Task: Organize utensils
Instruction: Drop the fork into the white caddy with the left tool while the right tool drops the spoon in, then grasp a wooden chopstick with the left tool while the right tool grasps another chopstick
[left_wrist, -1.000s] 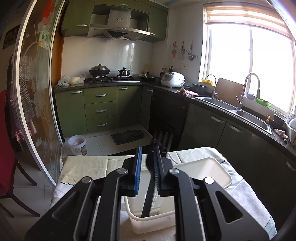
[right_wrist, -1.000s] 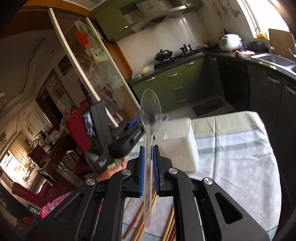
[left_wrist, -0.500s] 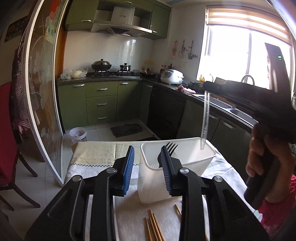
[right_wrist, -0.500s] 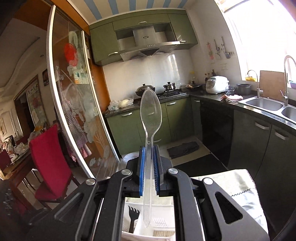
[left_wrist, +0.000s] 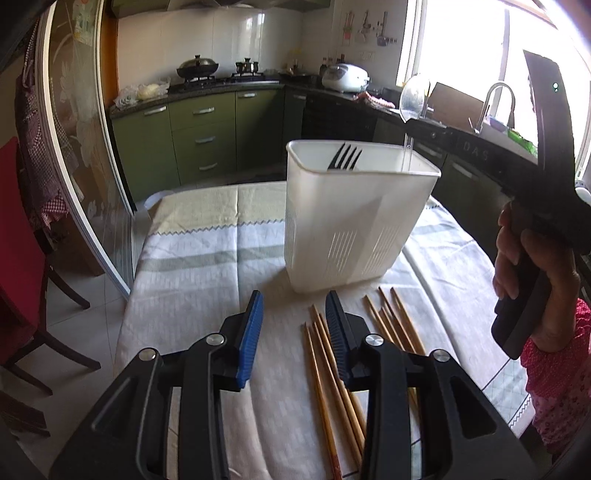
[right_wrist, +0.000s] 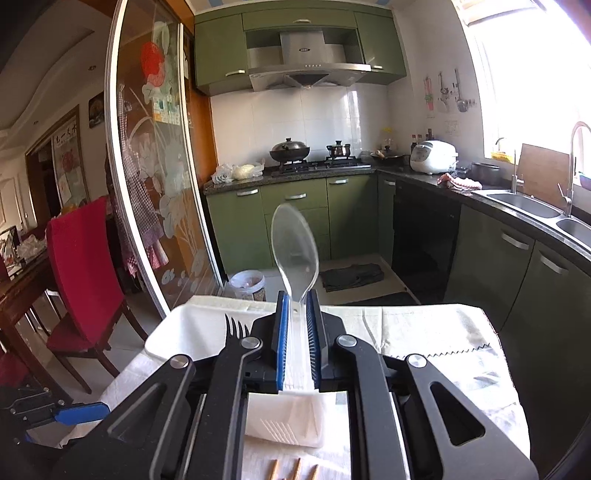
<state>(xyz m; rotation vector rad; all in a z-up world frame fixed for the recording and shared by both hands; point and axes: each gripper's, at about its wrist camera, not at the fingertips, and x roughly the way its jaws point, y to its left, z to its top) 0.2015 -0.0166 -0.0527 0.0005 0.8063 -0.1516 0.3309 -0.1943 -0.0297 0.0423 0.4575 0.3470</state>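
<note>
My right gripper clamped clear spoon above white holder; next: lower, release. Left gripper gaped empty over chopsticks.

clothed table w/ white bin & chopsticks.

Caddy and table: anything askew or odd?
Nothing damaged or spilled. The chopsticks lie loose and fanned on the cloth before the caddy, not yet sorted. The fork stands tines-up inside. The right gripper holds the clear spoon bowl-up.
</note>
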